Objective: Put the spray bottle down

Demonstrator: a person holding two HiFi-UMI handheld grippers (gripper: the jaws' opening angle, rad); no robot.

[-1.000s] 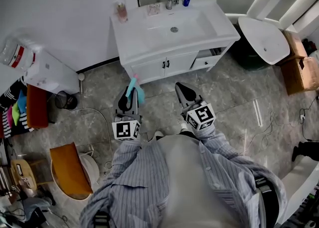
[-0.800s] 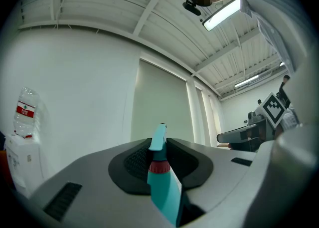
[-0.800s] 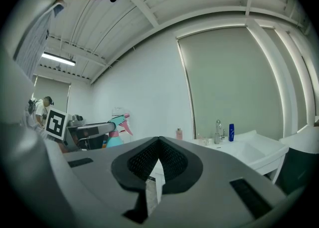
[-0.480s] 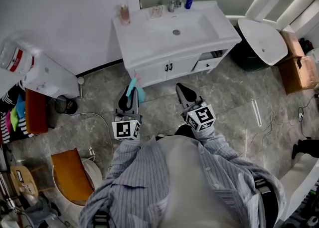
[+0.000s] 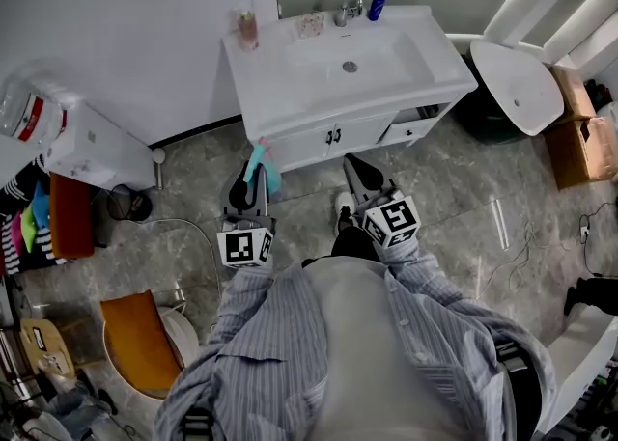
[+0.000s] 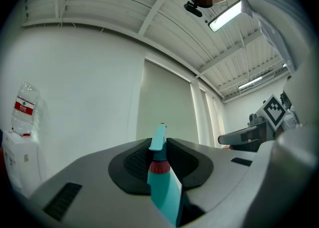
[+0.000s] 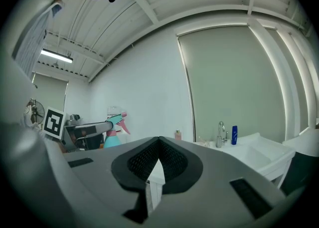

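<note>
left tool: I see the left gripper (image 5: 253, 186) clamped on the teal plastic spray bottle with pink collar and trigger (image 5: 263, 170). In the left gripper view the pads pinch the bottle's neck (image 6: 162, 182) from both sides.
bottle position: off the ground, held over the grey marble-look floor (image 5: 454, 188), at 12 o'clock of the left gripper's marker cube. It sits just short of the vanity front and is not touching it. From the right gripper view the bottle (image 7: 113, 133) shows at 9 o'clock, upright, trigger pointing toward the wall.
right tool: the right gripper (image 5: 358, 177) has its jaws brought together, tips meeting, nothing between them (image 7: 158, 144). It is level with the left one, at 3 o'clock of it.
vanity: the white sink cabinet (image 5: 290, 116) is at 12 o'clock of both grippers. On its top stand a chrome tap (image 5: 348, 3), a dark blue bottle (image 5: 377, 5) at 3 o'clock of the tap, and a small pink bottle (image 5: 248, 29) at the 9 o'clock corner.
surroundings: a clear water jug with red label (image 5: 24, 106) is at 9 o'clock, and a brown cardboard box (image 5: 579, 145) at 3 o'clock.
</note>
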